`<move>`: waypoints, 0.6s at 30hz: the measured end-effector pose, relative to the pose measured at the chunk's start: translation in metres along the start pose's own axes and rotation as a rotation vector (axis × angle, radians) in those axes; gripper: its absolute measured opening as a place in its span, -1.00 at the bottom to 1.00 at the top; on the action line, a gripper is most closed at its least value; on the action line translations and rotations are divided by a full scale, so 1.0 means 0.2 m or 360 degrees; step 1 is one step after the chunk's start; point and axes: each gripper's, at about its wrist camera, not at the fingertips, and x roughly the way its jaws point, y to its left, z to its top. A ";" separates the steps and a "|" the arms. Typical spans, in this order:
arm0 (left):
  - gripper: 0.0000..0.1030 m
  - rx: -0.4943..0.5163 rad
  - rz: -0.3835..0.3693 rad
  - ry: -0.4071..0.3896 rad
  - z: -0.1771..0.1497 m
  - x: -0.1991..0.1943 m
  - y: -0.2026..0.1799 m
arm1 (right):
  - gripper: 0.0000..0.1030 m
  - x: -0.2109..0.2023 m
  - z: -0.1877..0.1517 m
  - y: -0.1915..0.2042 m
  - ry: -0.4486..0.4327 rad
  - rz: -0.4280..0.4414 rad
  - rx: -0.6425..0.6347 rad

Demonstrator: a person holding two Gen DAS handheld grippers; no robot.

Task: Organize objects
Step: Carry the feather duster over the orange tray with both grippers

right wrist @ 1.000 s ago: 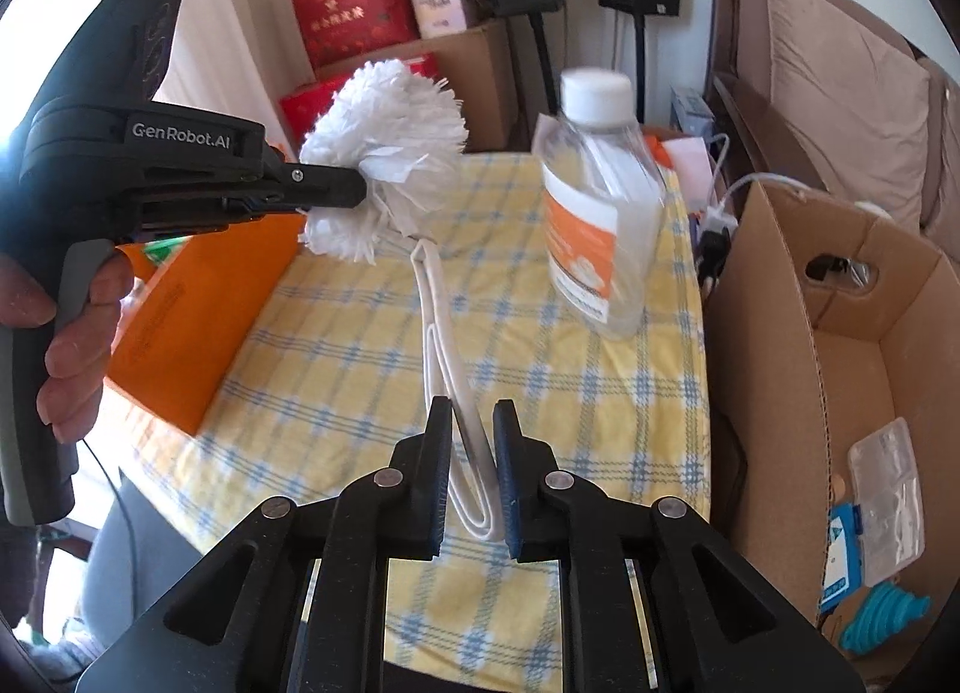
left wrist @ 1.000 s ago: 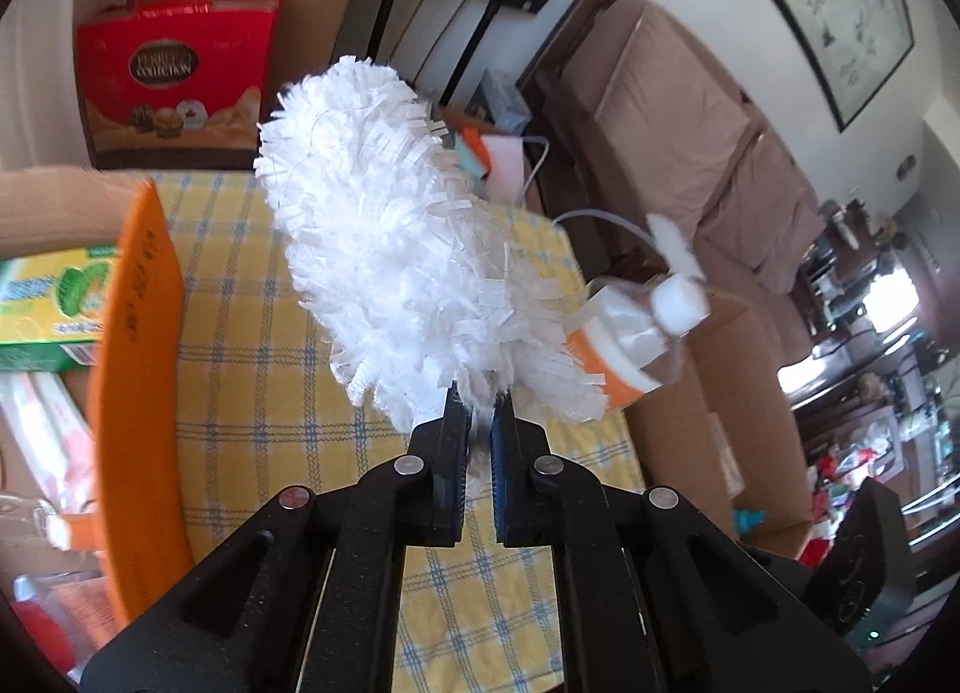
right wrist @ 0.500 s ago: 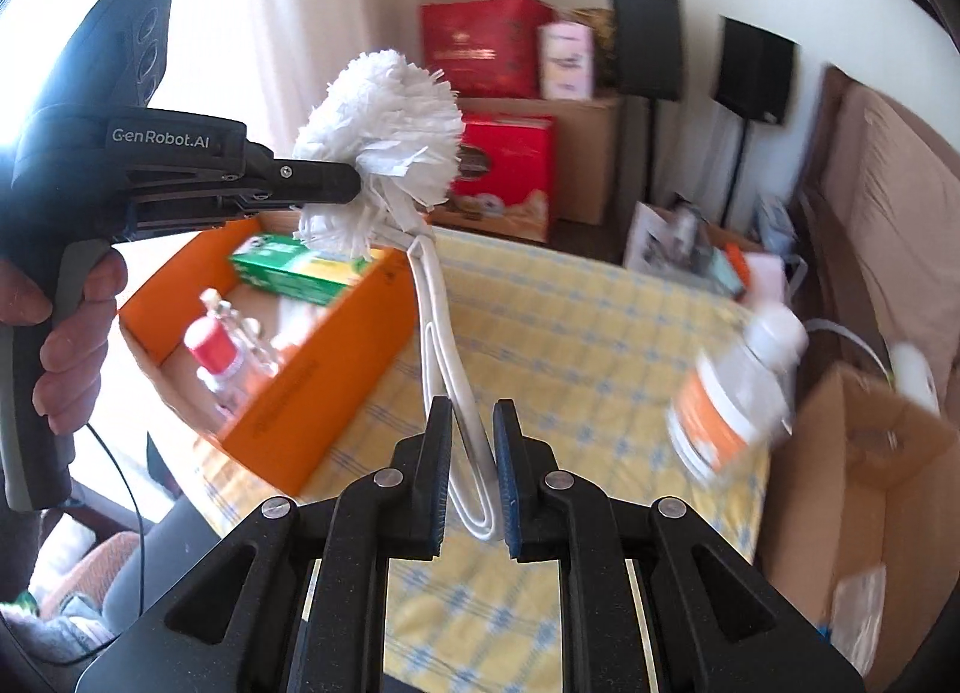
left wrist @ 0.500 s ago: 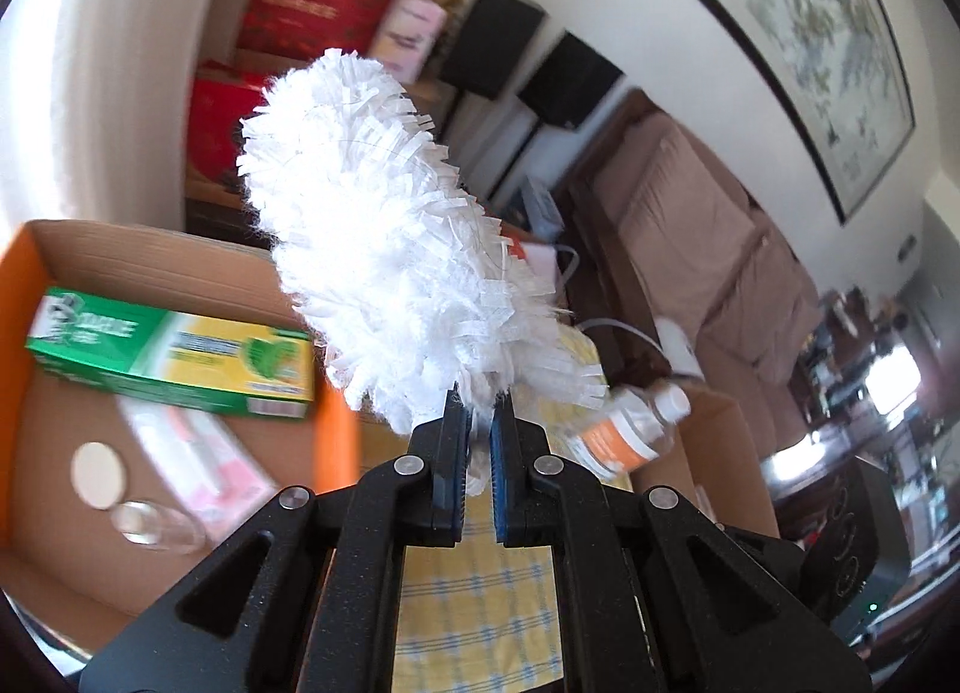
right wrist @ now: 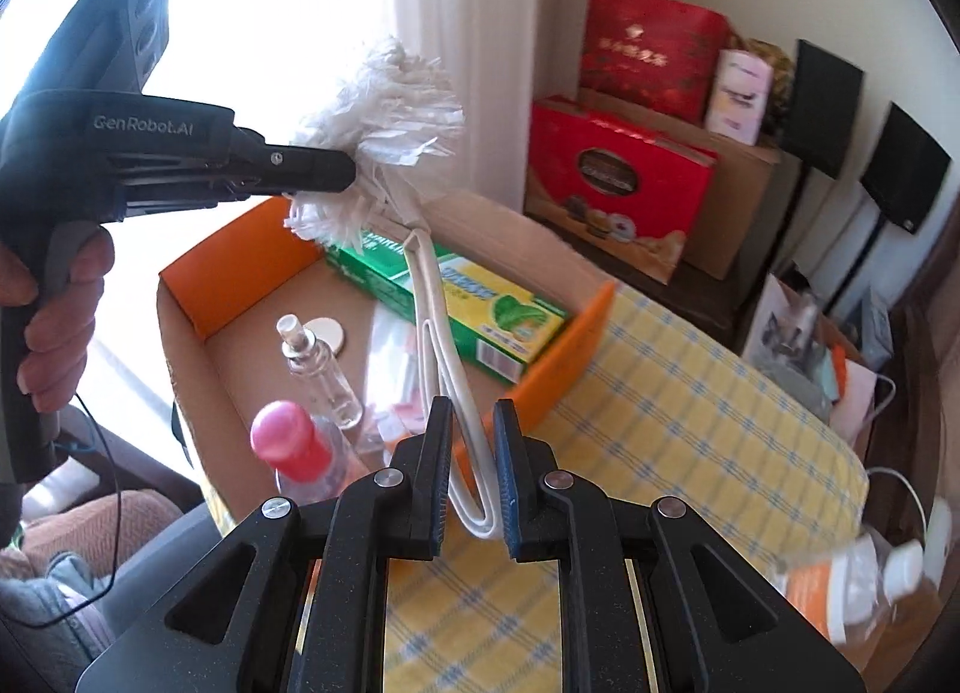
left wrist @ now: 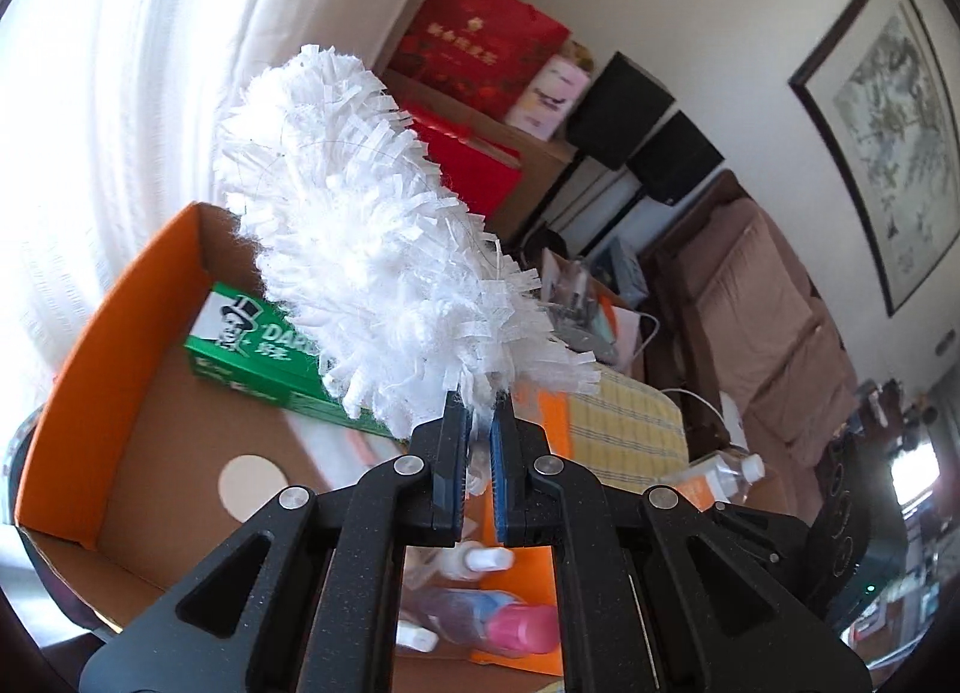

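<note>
The left gripper (left wrist: 477, 414) is clenched on the head of the fluffy white duster (left wrist: 384, 249); the right gripper (right wrist: 472, 423) grasps its white loop handle (right wrist: 447, 357). The duster hangs over the orange-walled cardboard box (right wrist: 240, 267), bare floor at 8 o'clock; yellow checked tablecloth (right wrist: 690, 429) lies clear at 3 o'clock.

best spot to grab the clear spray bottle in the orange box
Grip the clear spray bottle across its slim body, coming from above. It lies flat on the floor of the orange box, nozzle toward the far wall, with the pink-capped bottle crowding its base.
</note>
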 end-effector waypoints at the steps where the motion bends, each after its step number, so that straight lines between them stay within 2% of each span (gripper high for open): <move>1: -0.89 -0.0009 0.0009 0.0001 0.00 0.00 0.03 | -0.75 0.02 0.01 0.01 0.0010 0.0010 -0.0005; 6: -0.89 -0.0071 0.0045 0.0028 -0.05 0.03 0.17 | -0.75 0.09 0.03 0.03 0.0027 0.0061 -0.0016; 11: -0.89 -0.0145 0.0044 0.0073 -0.11 0.06 0.29 | -0.75 0.14 0.04 0.08 0.0075 0.0039 -0.0100; 18: -0.91 -0.0181 0.0060 0.0091 -0.13 0.06 0.38 | -0.74 0.28 0.05 0.12 0.0214 0.0021 -0.0156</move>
